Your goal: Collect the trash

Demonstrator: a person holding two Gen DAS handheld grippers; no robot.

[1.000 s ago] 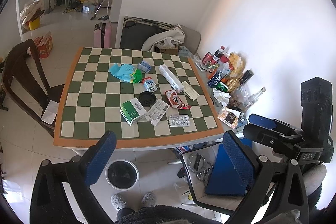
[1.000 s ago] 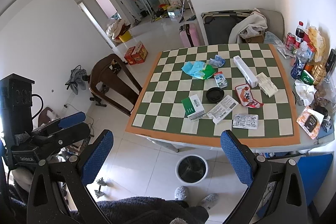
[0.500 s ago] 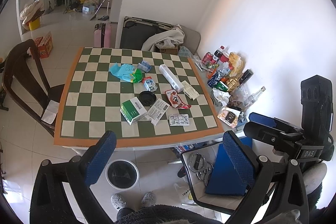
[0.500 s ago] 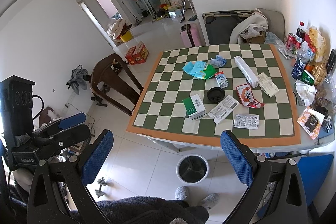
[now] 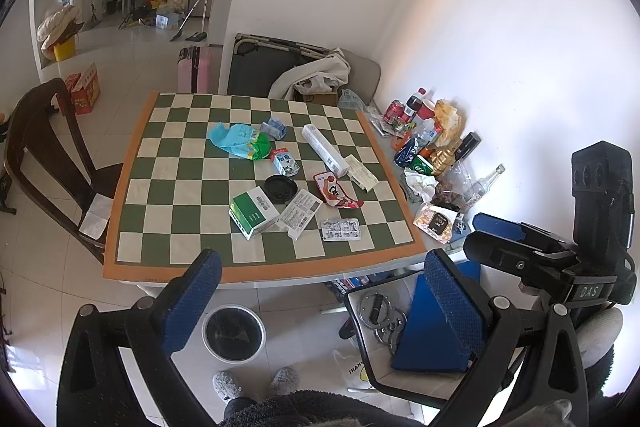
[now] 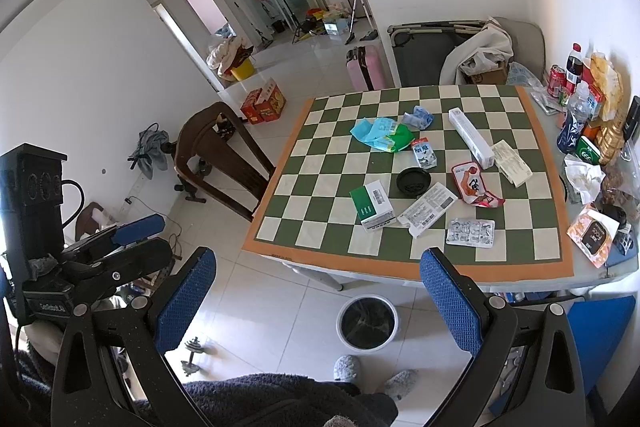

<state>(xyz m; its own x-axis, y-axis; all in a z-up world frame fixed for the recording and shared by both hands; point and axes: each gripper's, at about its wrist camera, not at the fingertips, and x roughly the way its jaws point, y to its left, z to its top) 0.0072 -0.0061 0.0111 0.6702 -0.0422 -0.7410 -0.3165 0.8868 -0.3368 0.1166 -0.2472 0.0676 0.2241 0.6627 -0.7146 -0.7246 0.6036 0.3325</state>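
Note:
Trash lies on the checkered table [image 5: 172,227] [image 6: 320,227]: a green and white box [image 5: 252,213] [image 6: 373,205], a black lid [image 5: 281,189] [image 6: 413,181], a blister pack [image 5: 340,229] [image 6: 470,231], a red wrapper [image 5: 336,191] [image 6: 474,189], a blue-green bag [image 5: 240,141] [image 6: 382,135] and a long white box [image 5: 324,150] [image 6: 470,137]. A white bin with a black liner [image 5: 234,333] [image 6: 368,323] stands on the floor below the table's front edge. My left gripper [image 5: 320,303] and right gripper [image 6: 316,303] are both open and empty, held above the floor short of the table.
A dark wooden chair [image 5: 44,155] [image 6: 224,155] stands left of the table. Bottles, cans and snack bags [image 5: 428,143] [image 6: 584,111] crowd the table's right side. A blue-seated chair [image 5: 432,331] holding metal rings stands at the right. My slippered feet [image 5: 256,383] are near the bin.
Both views have shifted only very slightly. The trash has not moved and both grippers stay open.

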